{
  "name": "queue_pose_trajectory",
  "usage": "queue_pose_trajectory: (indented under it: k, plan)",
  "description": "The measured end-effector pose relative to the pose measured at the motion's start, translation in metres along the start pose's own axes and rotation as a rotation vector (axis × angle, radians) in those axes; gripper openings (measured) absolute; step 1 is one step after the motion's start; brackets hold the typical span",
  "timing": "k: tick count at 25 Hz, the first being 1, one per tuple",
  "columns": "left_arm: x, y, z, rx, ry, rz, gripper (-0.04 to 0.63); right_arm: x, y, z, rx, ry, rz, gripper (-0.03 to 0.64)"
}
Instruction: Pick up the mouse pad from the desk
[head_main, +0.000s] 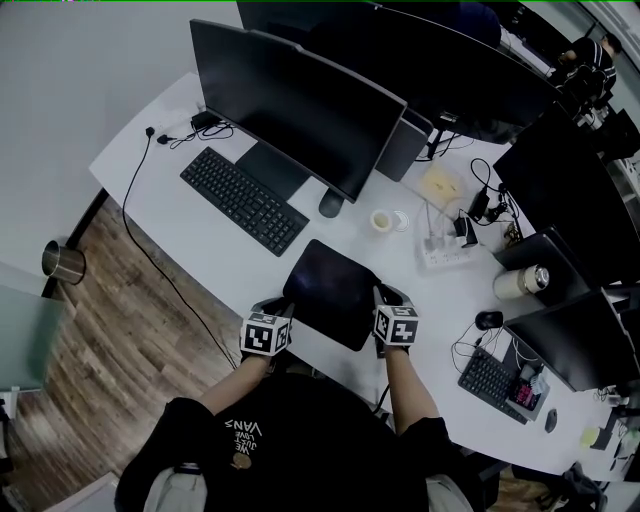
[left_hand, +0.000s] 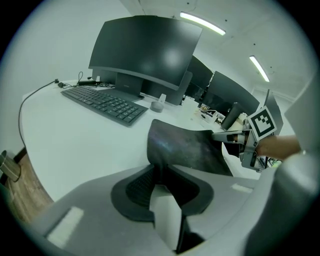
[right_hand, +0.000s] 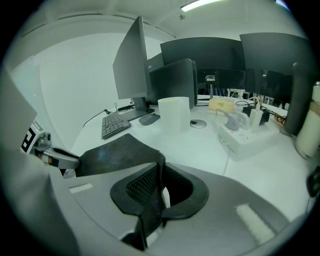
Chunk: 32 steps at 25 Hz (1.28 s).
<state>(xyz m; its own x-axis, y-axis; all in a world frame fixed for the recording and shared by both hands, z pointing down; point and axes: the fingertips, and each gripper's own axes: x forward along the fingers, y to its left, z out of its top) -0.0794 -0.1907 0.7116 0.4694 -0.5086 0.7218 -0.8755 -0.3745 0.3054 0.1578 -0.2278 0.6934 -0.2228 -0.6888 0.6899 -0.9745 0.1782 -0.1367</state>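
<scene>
With our left gripper (head_main: 285, 306) clamped on the mouse pad (head_main: 328, 288) at its 8 o'clock corner and our right gripper (head_main: 380, 297) pinching its 3 o'clock edge near the desk (head_main: 185, 235) front, we judge both should rise evenly, keeping it level.

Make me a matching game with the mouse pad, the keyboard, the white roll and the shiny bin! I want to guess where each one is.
Things:
1. mouse pad
2. keyboard
3. white roll
4. shiny bin

Places:
A. on the wooden floor, beside the desk
B. on the desk, in front of the big monitor
C. pinched by the left gripper and the right gripper
D. on the desk, next to the dark computer mouse

Right pairs: 1-C, 2-B, 3-D, 4-A.
</scene>
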Motion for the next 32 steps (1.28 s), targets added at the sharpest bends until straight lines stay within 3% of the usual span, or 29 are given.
queue_pose_trajectory:
  k: [6,12,22,32]
  plan:
    - [-0.004,-0.004,0.004,-0.068,-0.028,-0.057,0.052,-0.008,0.001,0.002,-0.007,-0.013,-0.007,0.049]
    - [-0.010,-0.009,0.012,-0.083,-0.062,-0.102,0.048,-0.018,0.004,0.006,-0.002,-0.036,-0.018,0.045]
    - [-0.033,-0.028,0.034,-0.060,-0.144,-0.200,0.041,-0.045,0.016,0.020,0.034,-0.106,-0.014,0.041]
    - [-0.069,-0.026,0.056,-0.029,-0.223,-0.241,0.040,-0.078,0.032,0.045,0.061,-0.199,0.014,0.041]
